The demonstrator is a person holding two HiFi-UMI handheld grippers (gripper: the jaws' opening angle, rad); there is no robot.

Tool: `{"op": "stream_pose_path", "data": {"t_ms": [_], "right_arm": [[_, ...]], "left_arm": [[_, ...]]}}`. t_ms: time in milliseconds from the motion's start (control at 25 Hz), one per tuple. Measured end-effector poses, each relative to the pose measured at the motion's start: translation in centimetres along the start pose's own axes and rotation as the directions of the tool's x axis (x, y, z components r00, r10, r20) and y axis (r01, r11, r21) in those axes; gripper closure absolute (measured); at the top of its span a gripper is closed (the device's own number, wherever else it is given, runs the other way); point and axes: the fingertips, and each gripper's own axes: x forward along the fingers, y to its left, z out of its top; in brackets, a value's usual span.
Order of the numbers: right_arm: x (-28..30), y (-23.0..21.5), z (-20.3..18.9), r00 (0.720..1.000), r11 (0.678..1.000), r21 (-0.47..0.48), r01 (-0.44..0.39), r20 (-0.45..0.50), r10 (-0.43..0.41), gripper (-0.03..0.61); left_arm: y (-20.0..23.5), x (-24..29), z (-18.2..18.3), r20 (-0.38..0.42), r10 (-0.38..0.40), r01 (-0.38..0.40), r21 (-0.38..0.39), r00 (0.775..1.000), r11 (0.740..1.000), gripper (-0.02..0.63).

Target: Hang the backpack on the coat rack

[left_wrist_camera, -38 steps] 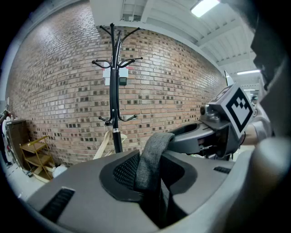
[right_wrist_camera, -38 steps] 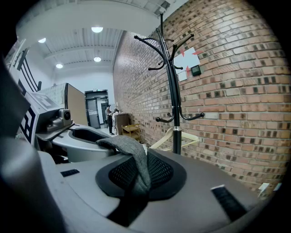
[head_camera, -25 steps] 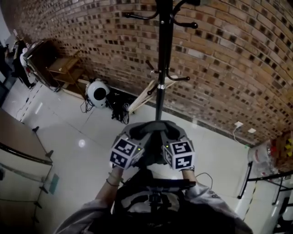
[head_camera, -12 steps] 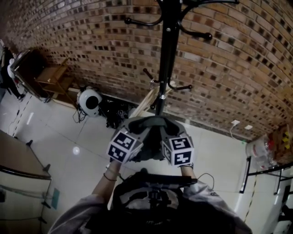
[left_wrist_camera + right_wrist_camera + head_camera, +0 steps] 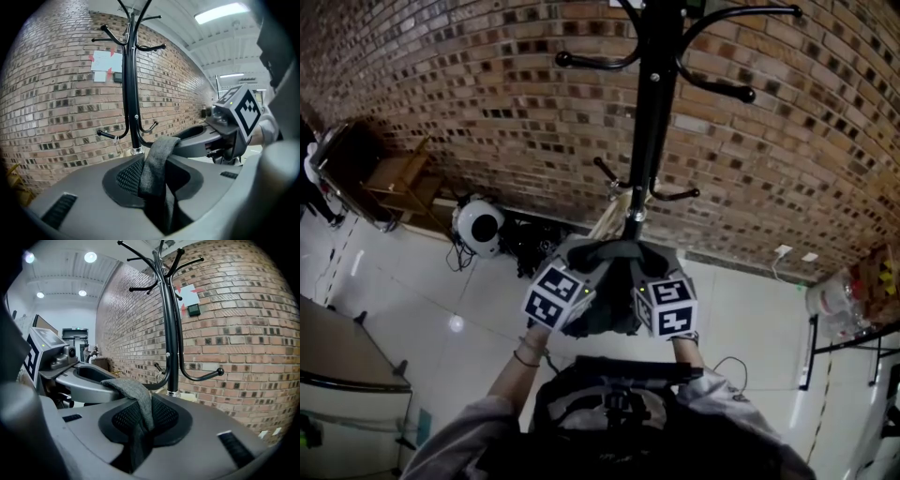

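The black coat rack (image 5: pixel 652 122) stands against the brick wall, with curved hooks high up and short ones lower down. Both grippers hold the backpack's grey strap (image 5: pixel 614 255) in front of its pole. My left gripper (image 5: pixel 581 265) is shut on the strap (image 5: pixel 158 161), which runs up out of its jaws and across to the right gripper (image 5: pixel 234 117). My right gripper (image 5: pixel 649 267) is shut on the same strap (image 5: pixel 136 404). The rack pole (image 5: pixel 132 93) (image 5: pixel 171 333) rises just beyond the jaws. The dark backpack body (image 5: pixel 605 319) hangs below between the marker cubes, mostly hidden.
A round white device (image 5: pixel 478 228) and a tangle of cables (image 5: pixel 525 246) lie on the floor by the wall, left of the rack. A wooden stand (image 5: pixel 394 178) is farther left, a table edge (image 5: pixel 347 370) at lower left, bagged goods (image 5: pixel 848 300) at right.
Both grippers have moved with the strap toward the coat rack. The rack and wall now look nearer, with the upper hooks lower in the head view.
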Motion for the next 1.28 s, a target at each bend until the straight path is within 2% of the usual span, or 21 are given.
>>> {"op": "stream_pose_path", "data": {"t_ms": [440,840,1000,1280], "right_arm": [[2.3,-1.6,0.8,0.999,0.999,-0.017,0.041,-0.008,-0.041,0.509],[4.6,-3.9,-0.5,0.996,0.997,-0.005,0.080,-0.044,-0.080,0.509],[5.1,-4.5,-1.2,0.996,0.997,-0.032,0.076,-0.049,-0.077,0.506],[5.1,-4.6,-1.9,0.995,0.994,-0.065,0.092,-0.023,-0.093,0.486]], "left_arm": [[2.0,2.6,0.2,-0.009,-0.060,0.060,0.030,0.998,0.998,0.492],[2.6,6.0,-0.7,-0.027,-0.108,0.108,-0.003,0.994,0.994,0.492],[2.7,7.0,-0.7,-0.016,-0.130,0.130,0.000,0.991,0.992,0.491],[2.7,7.4,-0.7,0.031,-0.096,0.096,0.010,0.995,0.995,0.489]]}}
